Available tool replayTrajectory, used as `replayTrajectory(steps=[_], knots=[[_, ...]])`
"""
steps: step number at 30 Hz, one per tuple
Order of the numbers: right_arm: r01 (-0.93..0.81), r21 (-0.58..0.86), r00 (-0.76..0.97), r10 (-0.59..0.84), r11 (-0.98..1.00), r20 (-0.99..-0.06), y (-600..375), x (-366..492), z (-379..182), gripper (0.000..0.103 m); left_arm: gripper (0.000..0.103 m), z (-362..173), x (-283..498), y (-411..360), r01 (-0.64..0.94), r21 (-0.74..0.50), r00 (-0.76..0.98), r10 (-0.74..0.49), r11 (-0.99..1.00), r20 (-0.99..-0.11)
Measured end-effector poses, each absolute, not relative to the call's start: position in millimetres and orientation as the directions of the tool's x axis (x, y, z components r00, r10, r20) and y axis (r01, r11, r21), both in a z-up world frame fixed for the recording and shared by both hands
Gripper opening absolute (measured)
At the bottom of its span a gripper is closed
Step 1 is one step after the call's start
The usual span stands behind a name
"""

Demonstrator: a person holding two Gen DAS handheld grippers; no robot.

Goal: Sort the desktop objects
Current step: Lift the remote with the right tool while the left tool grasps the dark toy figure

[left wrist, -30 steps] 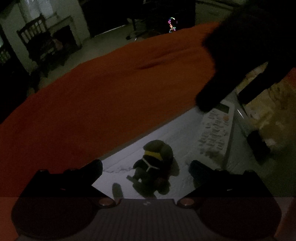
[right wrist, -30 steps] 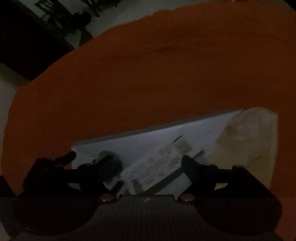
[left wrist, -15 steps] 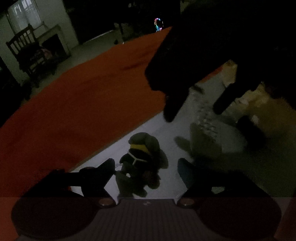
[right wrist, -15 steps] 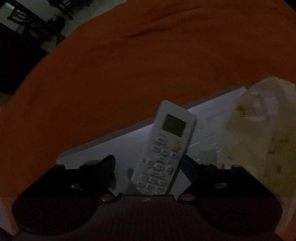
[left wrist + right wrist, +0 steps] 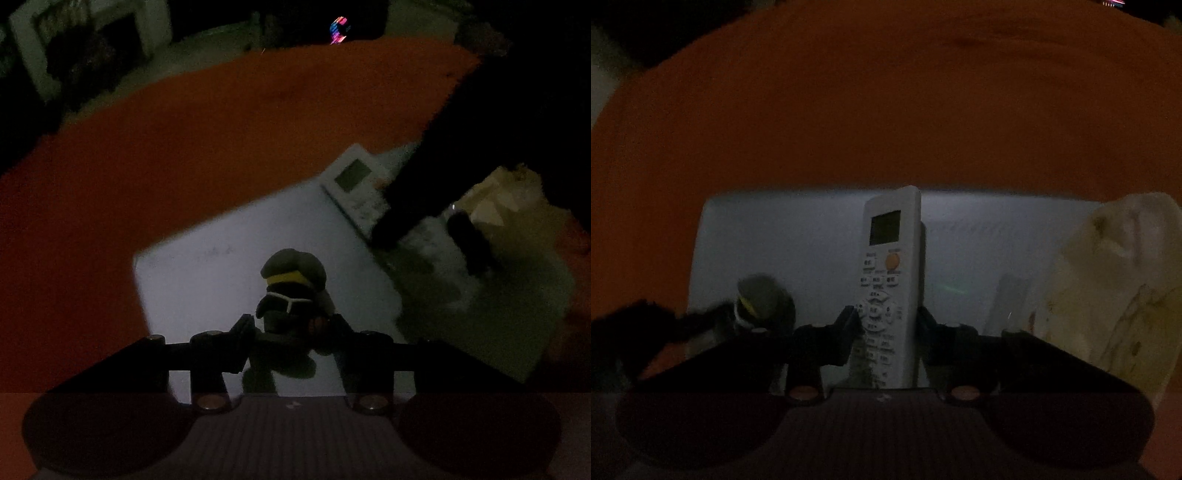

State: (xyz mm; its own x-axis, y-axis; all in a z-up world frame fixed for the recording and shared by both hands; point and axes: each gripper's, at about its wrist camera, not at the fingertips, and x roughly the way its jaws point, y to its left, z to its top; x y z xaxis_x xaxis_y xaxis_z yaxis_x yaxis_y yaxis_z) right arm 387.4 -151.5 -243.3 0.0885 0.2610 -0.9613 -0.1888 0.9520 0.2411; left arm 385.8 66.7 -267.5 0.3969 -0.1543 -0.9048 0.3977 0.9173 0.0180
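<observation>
L wrist: left tongs clamp the small figurine low at its base on the white board; could tip.
R wrist: right tongs pinch the remote mid-body on the same board; may slide out.

Both wrist views close, looking forward, sharing white board, remote

An orange-covered table carries a white board.
</observation>
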Motion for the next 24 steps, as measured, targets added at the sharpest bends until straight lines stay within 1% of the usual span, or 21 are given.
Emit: replayTrajectory(steps=[1,2,3,4,5,6,9,11,15,16,17,18,19,20,22,23,24], knots=[[-0.209,0.243,0.066,0.262,0.947,-0.963,-152.3,384.6,-242.8,0.037,0.041,-265.5,384.4,68.4,0.390,0.009,0.385,-0.154,0.921,-0.910],[-0.216,0.239,0.053,0.256,0.947,-0.965,-153.9,383.0,-242.4,0.038,0.046,-263.5,383.2,70.0,0.381,0.003,0.386,-0.156,0.925,-0.909],[-0.223,0.235,0.040,0.250,0.946,-0.968,-155.4,381.4,-242.0,0.042,0.052,-261.2,382.5,70.7,0.369,0.010,0.403,-0.150,0.930,-0.903],[-0.227,0.225,0.041,0.240,0.947,-0.970,-156.2,380.9,-240.6,0.044,0.066,-258.8,382.1,70.5,0.356,0.028,0.426,-0.136,0.934,-0.894],[-0.232,0.215,0.043,0.231,0.949,-0.972,-156.9,380.3,-239.2,0.050,0.075,-256.5,383.3,70.3,0.347,0.044,0.449,-0.124,0.937,-0.885],[-0.231,0.200,0.054,0.218,0.952,-0.975,-155.3,381.0,-238.2,0.060,0.075,-254.4,385.1,70.1,0.346,0.056,0.465,-0.120,0.937,-0.877],[-0.234,0.169,0.093,0.195,0.957,-0.976,-155.0,369.7,-230.5,0.075,0.075,-250.2,389.2,67.7,0.362,0.078,0.500,-0.123,0.929,-0.857],[-0.241,0.150,0.109,0.180,0.959,-0.978,-154.0,368.5,-229.3,0.076,0.075,-251.3,389.0,64.6,0.383,0.092,0.515,-0.130,0.919,-0.847],[-0.276,0.108,0.125,0.147,0.955,-0.981,-149.3,368.0,-236.2,0.075,0.075,-263.4,390.4,54.6,0.416,0.104,0.502,-0.133,0.903,-0.855],[-0.281,0.099,0.135,0.142,0.954,-0.981,-150.1,366.4,-236.6,0.073,0.073,-267.6,389.4,52.0,0.422,0.115,0.497,-0.123,0.899,-0.859],[-0.287,0.090,0.145,0.136,0.954,-0.980,-150.7,364.9,-237.2,0.073,0.065,-272.1,388.9,49.7,0.426,0.125,0.490,-0.112,0.896,-0.864],[-0.301,0.070,0.162,0.123,0.951,-0.979,-145.6,362.1,-241.1,0.067,0.062,-275.9,388.9,47.9,0.426,0.131,0.483,-0.103,0.895,-0.869],[-0.321,0.052,0.183,0.116,0.946,-0.976,-144.4,359.3,-240.0,0.058,0.060,-277.6,388.6,48.1,0.416,0.125,0.484,-0.103,0.901,-0.869],[-0.341,0.035,0.203,0.110,0.939,-0.973,-143.3,356.4,-238.8,0.051,0.053,-277.7,388.9,50.1,0.400,0.100,0.484,-0.117,0.911,-0.867],[-0.366,0.044,0.223,0.134,0.929,-0.966,-145.2,351.2,-235.5,0.050,0.039,-273.2,390.1,52.9,0.370,0.061,0.485,-0.137,0.927,-0.864],[-0.366,0.047,0.225,0.137,0.929,-0.965,-147.1,349.5,-234.7,0.050,0.036,-271.3,387.6,54.0,0.357,0.063,0.489,-0.130,0.932,-0.862],[-0.366,0.050,0.226,0.140,0.929,-0.964,-148.9,347.9,-234.0,0.050,0.034,-269.5,384.9,54.0,0.349,0.063,0.492,-0.126,0.935,-0.861]])
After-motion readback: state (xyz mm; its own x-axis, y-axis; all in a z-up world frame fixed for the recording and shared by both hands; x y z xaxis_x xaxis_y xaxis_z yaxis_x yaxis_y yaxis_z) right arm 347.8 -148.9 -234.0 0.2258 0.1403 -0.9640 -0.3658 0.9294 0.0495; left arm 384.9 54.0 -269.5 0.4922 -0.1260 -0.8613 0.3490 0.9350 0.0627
